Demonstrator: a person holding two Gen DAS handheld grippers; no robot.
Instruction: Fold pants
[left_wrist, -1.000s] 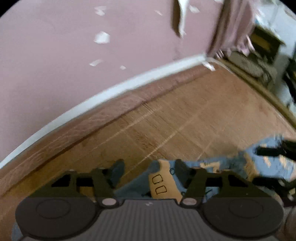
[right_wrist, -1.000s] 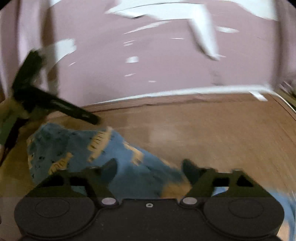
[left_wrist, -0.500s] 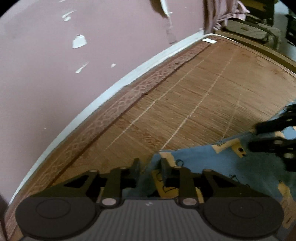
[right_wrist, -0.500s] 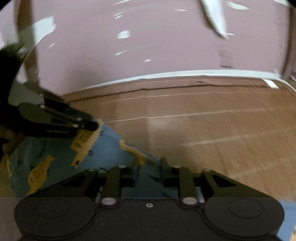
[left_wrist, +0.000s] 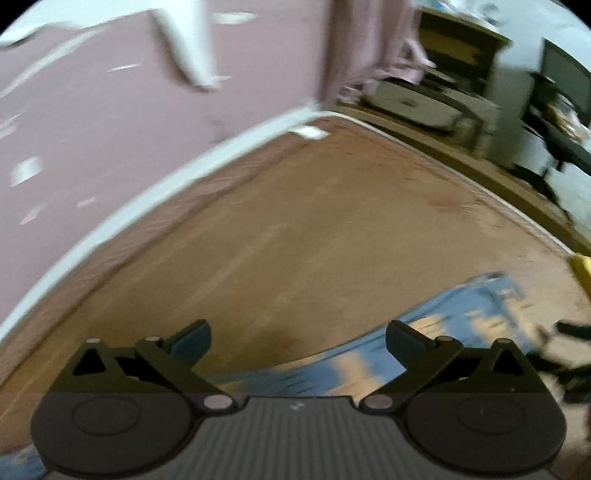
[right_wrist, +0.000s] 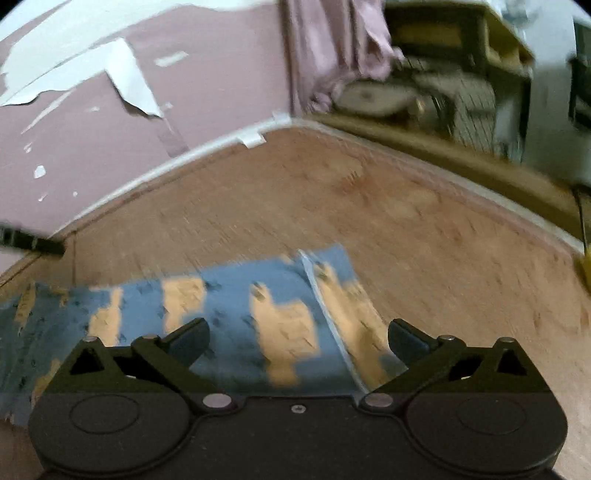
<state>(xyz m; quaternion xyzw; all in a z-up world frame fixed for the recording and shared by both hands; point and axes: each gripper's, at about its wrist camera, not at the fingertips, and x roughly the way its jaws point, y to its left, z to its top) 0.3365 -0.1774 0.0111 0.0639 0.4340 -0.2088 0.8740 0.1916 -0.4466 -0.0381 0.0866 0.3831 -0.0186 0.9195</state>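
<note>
The pants (right_wrist: 258, 295), blue with tan patches, lie spread flat on the woven brown floor mat (right_wrist: 369, 206). My right gripper (right_wrist: 298, 334) hovers over their near part, jaws opening wide, with the cloth lying under the gap and neither pad pressing it. My left gripper (left_wrist: 297, 338) is also opening, with bare mat (left_wrist: 295, 240) ahead of its fingers and the pants (left_wrist: 461, 317) stretching off to the lower right. A dark blur at the right edge of the left wrist view is the other gripper (left_wrist: 569, 354). Both views are motion-blurred.
A pink wall (left_wrist: 110, 110) with peeling paint and a white baseboard (left_wrist: 166, 184) borders the mat. A pink curtain (right_wrist: 332, 48) hangs in the corner. Shelving and cluttered furniture (right_wrist: 461, 74) stand at the back right. A yellow object (left_wrist: 581, 266) shows at the right edge.
Both grippers, earlier closed on the pants' edge, have let go and opened wide. Both hands have swung sideways, and the pants now lie flat on the mat.
</note>
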